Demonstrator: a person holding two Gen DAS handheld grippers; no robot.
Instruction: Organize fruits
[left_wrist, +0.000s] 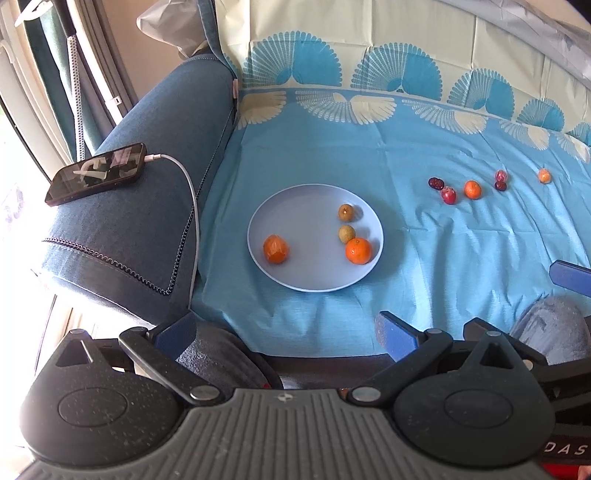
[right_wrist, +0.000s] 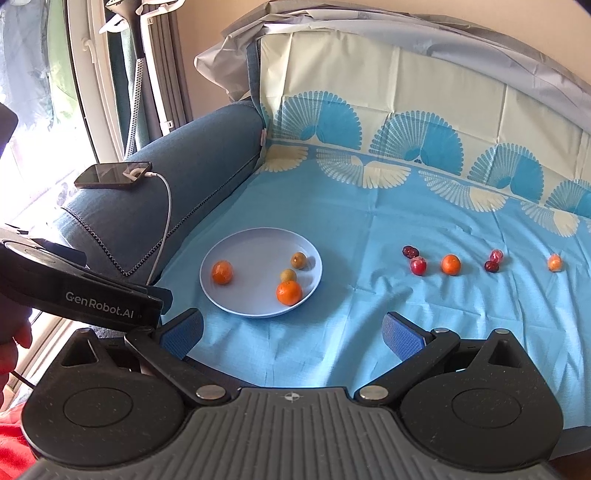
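Note:
A light blue plate (left_wrist: 295, 273) (right_wrist: 236, 302) lies on the blue cloth. It holds two oranges (left_wrist: 275, 249) (right_wrist: 289, 292) and two small brown-green fruits (left_wrist: 345, 212) (right_wrist: 298, 260). To its right a loose row lies on the cloth: dark red fruits (left_wrist: 436, 183) (right_wrist: 410, 252), a red fruit (left_wrist: 448, 195) (right_wrist: 418, 266), an orange (left_wrist: 472, 189) (right_wrist: 450, 264), a red pair (left_wrist: 500, 180) (right_wrist: 494, 260) and a small orange fruit (left_wrist: 544, 175) (right_wrist: 554, 263). My left gripper (left_wrist: 284, 332) is open and empty, near the cloth's front edge. My right gripper (right_wrist: 291, 334) is open and empty, in front of the plate.
A blue sofa armrest (left_wrist: 147, 206) (right_wrist: 192, 166) stands left of the plate, with a phone (left_wrist: 96, 172) (right_wrist: 114, 175) on a white charging cable on top. The patterned cloth rises up the backrest (left_wrist: 369, 48) behind the fruit. The left gripper's body (right_wrist: 74, 288) shows at the left edge.

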